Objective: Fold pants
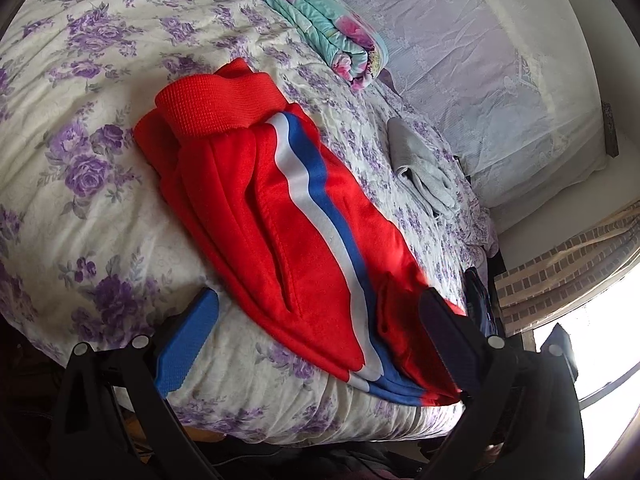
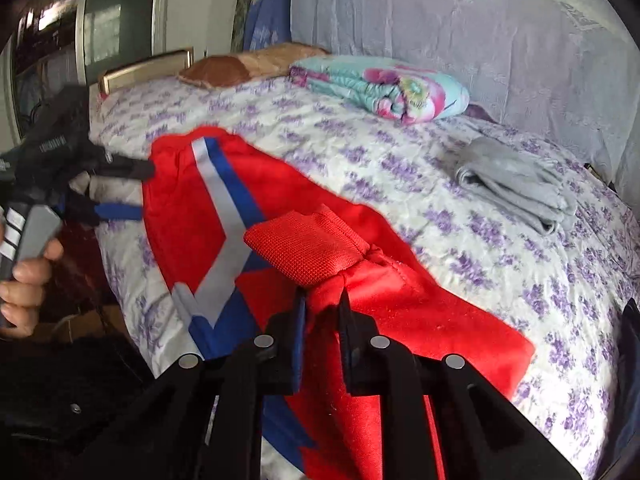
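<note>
Red pants [image 1: 248, 208] with a white and blue side stripe lie on the floral bed cover [image 1: 88, 184]. Their ribbed red band [image 1: 216, 108] is at the far end in the left wrist view. My left gripper [image 1: 320, 300] is open wide, its blue finger on the cover and its black finger at the near edge of the pants. In the right wrist view my right gripper [image 2: 322, 312] is shut on bunched red cloth just below the ribbed band [image 2: 308, 248]. The pants [image 2: 192, 220] stretch away to the left gripper [image 2: 146, 190], held by a hand [image 2: 24, 280].
A folded turquoise and pink quilt [image 2: 384, 88] lies at the back of the bed. A folded grey garment [image 2: 516, 184] sits to the right. A brown pillow [image 2: 224, 68] is by the headboard. A lace-covered wall [image 2: 460, 24] runs behind. The bed edge [image 1: 320, 420] is near.
</note>
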